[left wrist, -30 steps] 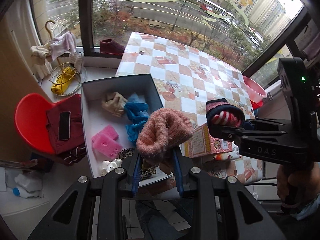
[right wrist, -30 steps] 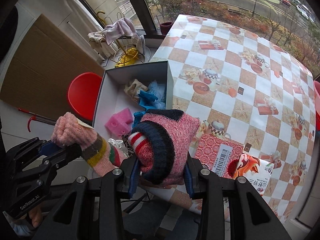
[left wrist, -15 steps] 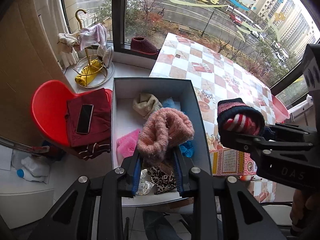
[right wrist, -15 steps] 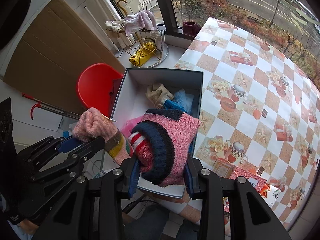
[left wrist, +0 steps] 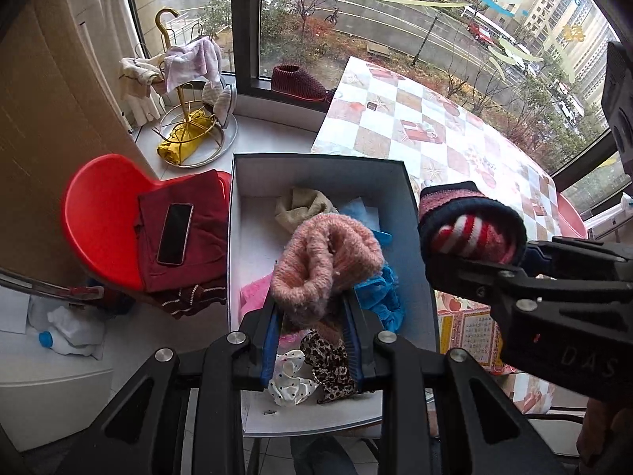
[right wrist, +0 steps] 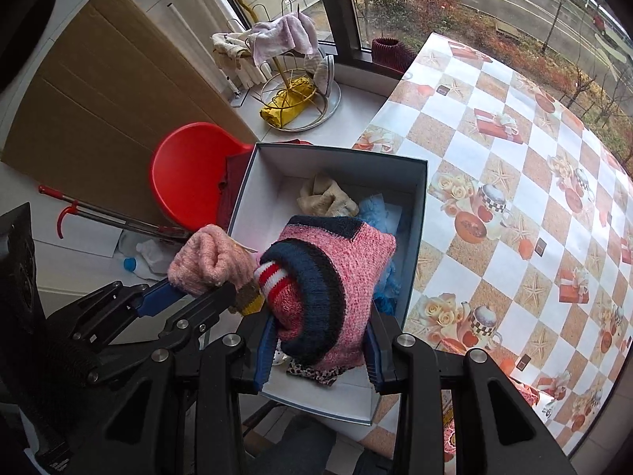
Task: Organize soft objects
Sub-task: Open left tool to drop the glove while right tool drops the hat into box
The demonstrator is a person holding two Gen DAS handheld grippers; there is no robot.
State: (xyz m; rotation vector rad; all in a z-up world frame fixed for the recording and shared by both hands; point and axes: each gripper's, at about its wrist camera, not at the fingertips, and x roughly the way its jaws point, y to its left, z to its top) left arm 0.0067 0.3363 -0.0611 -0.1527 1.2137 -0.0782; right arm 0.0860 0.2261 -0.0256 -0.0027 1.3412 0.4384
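- Pink fuzzy sock: pinched in left gripper, above box.
- Striped knit sock: clamped by right gripper, likewise over box.
- Step, judged: carrying; next, lower and release both.

Fuzzy pink knit sock bunched mid-frame above the open box, pink-and-navy striped sock rolled, centre frame, over the same box
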